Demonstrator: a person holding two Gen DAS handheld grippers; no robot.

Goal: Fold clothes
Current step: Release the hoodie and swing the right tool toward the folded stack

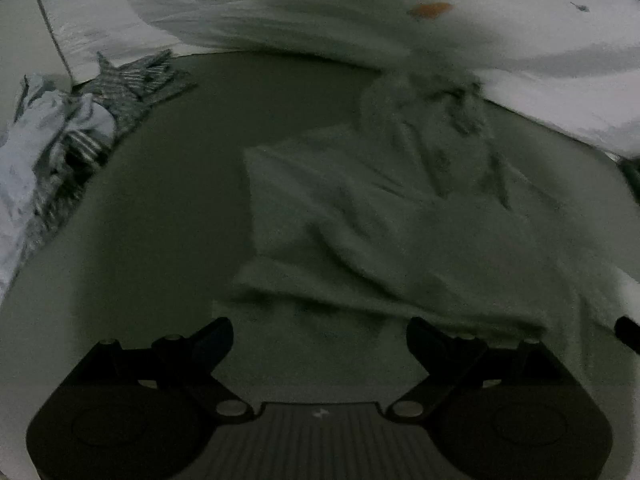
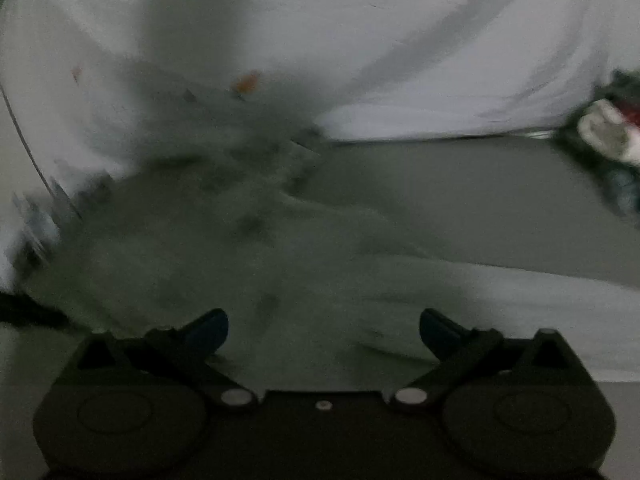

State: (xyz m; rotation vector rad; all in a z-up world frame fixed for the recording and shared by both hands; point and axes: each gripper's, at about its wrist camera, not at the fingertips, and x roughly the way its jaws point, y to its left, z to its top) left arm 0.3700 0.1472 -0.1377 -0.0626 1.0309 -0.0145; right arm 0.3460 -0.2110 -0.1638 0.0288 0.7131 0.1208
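Pale grey-green garment (image 1: 380,232) lies crumpled on the flat grey surface (image 1: 168,208), bunched highest at its far end against the white draped sheet (image 1: 280,12) behind; the near hem runs just ahead of both sets of fingers. Fabric looks thick and fuzzy (fleece or towelling, cannot tell which in this dim light), so my judgement is: light, fully limp, no stiffness to hold a shape, not slippery, not fragile. It will sag from any single pinch, so two grips set apart along one edge should serve best; the near hem and its left corner look the easiest places to take hold. Left gripper (image 1: 320,336): low, pointing forward and roughly level over the surface, fingers spread wide, nothing between them, the hem lying just beyond the tips. Right gripper (image 2: 324,330): same low forward pose, fingers also wide apart and empty, garment (image 2: 240,248) directly ahead and partly under the gap; this view is smeared, so contact with the cloth cannot be told. A separate heap of striped and white clothing (image 1: 60,140) sits far left, well apart. Mixed coloured items (image 2: 612,132) lie far right.
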